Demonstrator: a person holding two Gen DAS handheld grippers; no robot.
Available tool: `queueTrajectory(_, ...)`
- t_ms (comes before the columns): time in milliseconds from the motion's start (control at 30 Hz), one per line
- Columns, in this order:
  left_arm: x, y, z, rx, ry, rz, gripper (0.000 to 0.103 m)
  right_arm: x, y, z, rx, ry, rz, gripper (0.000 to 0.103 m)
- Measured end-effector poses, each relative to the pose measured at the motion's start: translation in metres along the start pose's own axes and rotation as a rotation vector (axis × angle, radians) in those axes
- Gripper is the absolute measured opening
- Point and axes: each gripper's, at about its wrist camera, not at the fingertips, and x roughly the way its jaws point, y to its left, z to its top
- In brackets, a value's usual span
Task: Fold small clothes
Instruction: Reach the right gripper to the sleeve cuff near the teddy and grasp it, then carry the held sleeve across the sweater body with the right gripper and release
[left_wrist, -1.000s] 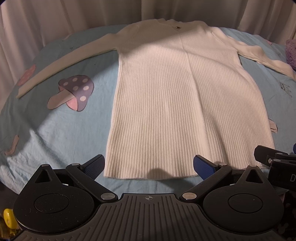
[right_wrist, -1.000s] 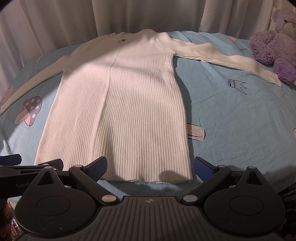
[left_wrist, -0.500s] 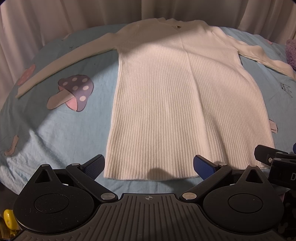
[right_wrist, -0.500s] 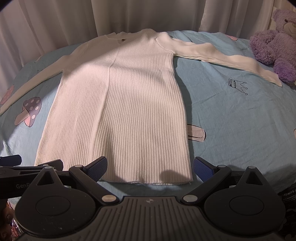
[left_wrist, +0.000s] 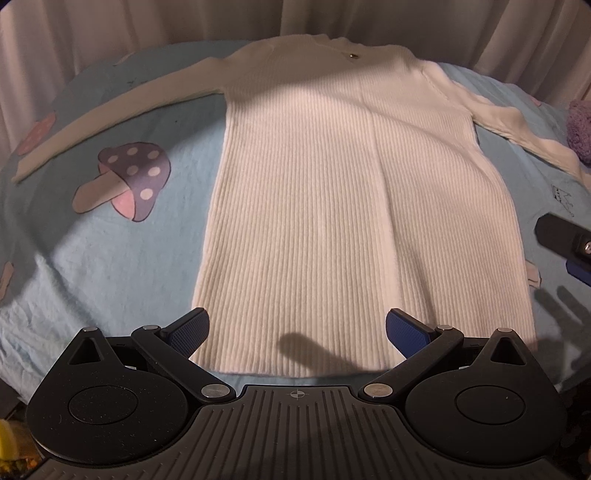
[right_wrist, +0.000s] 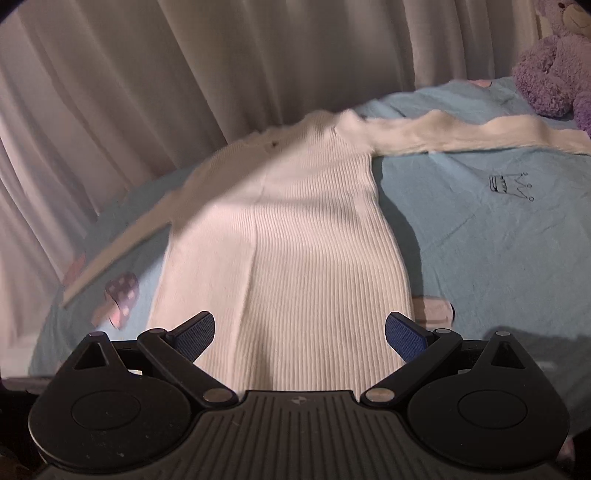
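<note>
A white ribbed long-sleeved knit dress (left_wrist: 347, 206) lies flat on a light blue bedsheet (left_wrist: 110, 258), neck away from me, both sleeves spread out sideways. My left gripper (left_wrist: 297, 330) is open and empty, just above the dress's hem. My right gripper (right_wrist: 299, 330) is open and empty, tilted, over the lower right part of the dress (right_wrist: 295, 251). It also shows at the right edge of the left wrist view (left_wrist: 565, 243). The right sleeve (right_wrist: 461, 133) runs toward a plush toy.
A purple plush bear (right_wrist: 554, 62) sits at the far right of the bed. Pale curtains (right_wrist: 184, 74) hang behind the bed. The sheet has a mushroom print (left_wrist: 125, 181) left of the dress and a crown print (right_wrist: 511, 184) on the right.
My right gripper has lifted, moved forward over the dress and tilted, so its view is blurred. My left gripper has moved slightly forward over the hem.
</note>
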Motion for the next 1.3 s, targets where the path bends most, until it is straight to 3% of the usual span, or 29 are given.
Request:
queueTrajectory(67, 0.002, 0.004, 0.005, -0.045, -0.021, -0.039, 0.103, 0.000, -0.023, 0.018, 0.063, -0.066, -0.006, 0.099)
queueTrajectory(167, 0.010, 0.009, 0.014, -0.131, -0.062, -0.101, 0.103, 0.001, -0.079, 0.055, 0.224, -0.146, -0.098, 0.099)
queueTrajectory(300, 0.025, 0.004, 0.027, -0.147, -0.075, -0.113, 0.103, 0.001, -0.182, 0.092, 0.509, -0.275, -0.176, 0.094)
queueTrajectory(500, 0.050, -0.001, 0.044, -0.214, -0.036, -0.103, 0.103, 0.020, -0.300, 0.119, 0.734, -0.372, -0.328, 0.035)
queueTrajectory(633, 0.064, -0.004, 0.054, -0.294, -0.038, -0.082, 0.103, 0.034, -0.348, 0.124, 0.817, -0.388, -0.369, 0.021)
queueTrajectory(700, 0.070, -0.006, 0.058, -0.317, -0.032, -0.073, 0.103, 0.037, -0.361, 0.122, 0.856, -0.413, -0.348, 0.016)
queueTrajectory(833, 0.079, -0.012, 0.061, -0.339, -0.030, -0.068, 0.103, 0.043, -0.375, 0.124, 0.860, -0.430, -0.307, 0.016)
queueTrajectory(967, 0.082, -0.018, 0.064, -0.325, -0.038, -0.047, 0.103, 0.047, -0.373, 0.130, 0.797, -0.391, -0.347, 0.006)
queueTrajectory(1033, 0.081, -0.018, 0.067, -0.323, -0.043, -0.054, 0.103, 0.043, -0.359, 0.138, 0.737, -0.367, -0.397, 0.005)
queueTrajectory(1100, 0.076, -0.019, 0.072, -0.318, -0.077, -0.071, 0.103, 0.040, -0.332, 0.146, 0.643, -0.378, -0.392, 0.005)
queueTrajectory(1167, 0.071, -0.020, 0.081, -0.312, -0.118, -0.103, 0.103, 0.038, -0.283, 0.155, 0.502, -0.383, -0.306, 0.005)
queueTrajectory(1300, 0.068, -0.021, 0.103, -0.321, -0.166, -0.215, 0.103, 0.046, -0.163, 0.157, 0.195, -0.358, 0.013, 0.005)
